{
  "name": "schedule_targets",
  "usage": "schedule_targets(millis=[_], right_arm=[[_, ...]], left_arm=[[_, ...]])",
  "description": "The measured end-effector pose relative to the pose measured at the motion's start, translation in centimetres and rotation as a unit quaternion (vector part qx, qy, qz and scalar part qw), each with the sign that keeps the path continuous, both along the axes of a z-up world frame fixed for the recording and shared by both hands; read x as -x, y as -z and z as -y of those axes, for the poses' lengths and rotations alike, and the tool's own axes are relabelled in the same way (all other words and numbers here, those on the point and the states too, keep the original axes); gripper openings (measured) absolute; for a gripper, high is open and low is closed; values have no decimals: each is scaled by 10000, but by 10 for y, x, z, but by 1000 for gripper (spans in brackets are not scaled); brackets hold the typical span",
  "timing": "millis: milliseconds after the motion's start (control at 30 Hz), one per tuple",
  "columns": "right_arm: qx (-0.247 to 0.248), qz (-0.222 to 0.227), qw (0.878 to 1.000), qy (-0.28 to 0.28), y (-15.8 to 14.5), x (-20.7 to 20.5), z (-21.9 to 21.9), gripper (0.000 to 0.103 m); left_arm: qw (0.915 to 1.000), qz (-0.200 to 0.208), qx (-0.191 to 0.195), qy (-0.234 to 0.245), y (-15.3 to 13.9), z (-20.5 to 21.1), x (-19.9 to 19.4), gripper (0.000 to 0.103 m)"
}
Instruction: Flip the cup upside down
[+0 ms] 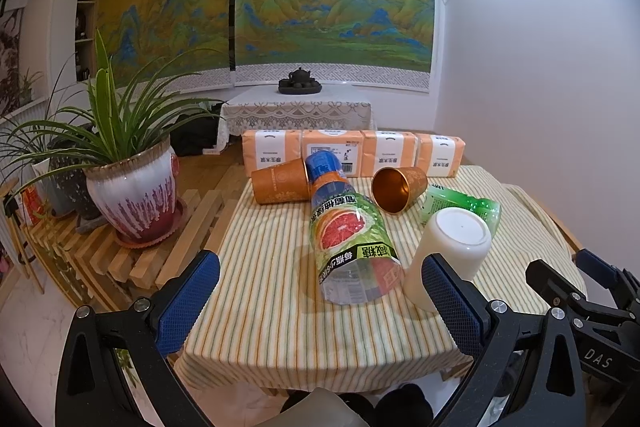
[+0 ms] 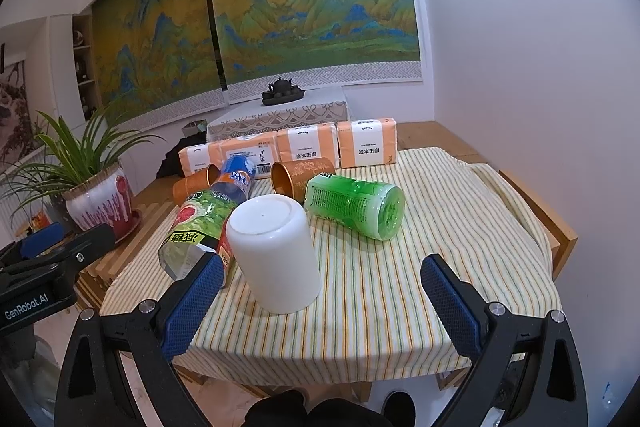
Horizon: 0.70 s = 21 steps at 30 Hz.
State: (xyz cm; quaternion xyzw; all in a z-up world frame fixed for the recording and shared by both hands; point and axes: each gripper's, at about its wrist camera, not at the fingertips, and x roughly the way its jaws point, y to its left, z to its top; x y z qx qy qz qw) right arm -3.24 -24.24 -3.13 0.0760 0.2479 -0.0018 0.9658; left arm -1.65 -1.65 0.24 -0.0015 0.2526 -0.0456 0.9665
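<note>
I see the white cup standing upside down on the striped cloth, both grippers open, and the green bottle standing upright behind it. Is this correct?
Not quite. The green bottle is lying on its side, not upright; the right wrist view shows it clearly. The rest holds: the white cup stands base up on the striped cloth, and the left gripper and right gripper are open.
</note>
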Motion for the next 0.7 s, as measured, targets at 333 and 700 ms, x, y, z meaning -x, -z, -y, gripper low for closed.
schedule_targets(millis=[333,700], right_arm=[[7,0,10000,-11,-1,-1,-1,98],[-12,-18,10000,9,-1,-3,1,98]], left_arm=[[10000,42,12,-2,-2,-2,-1,102],[9999,104,-15,-4,-2,-1,-1,102]])
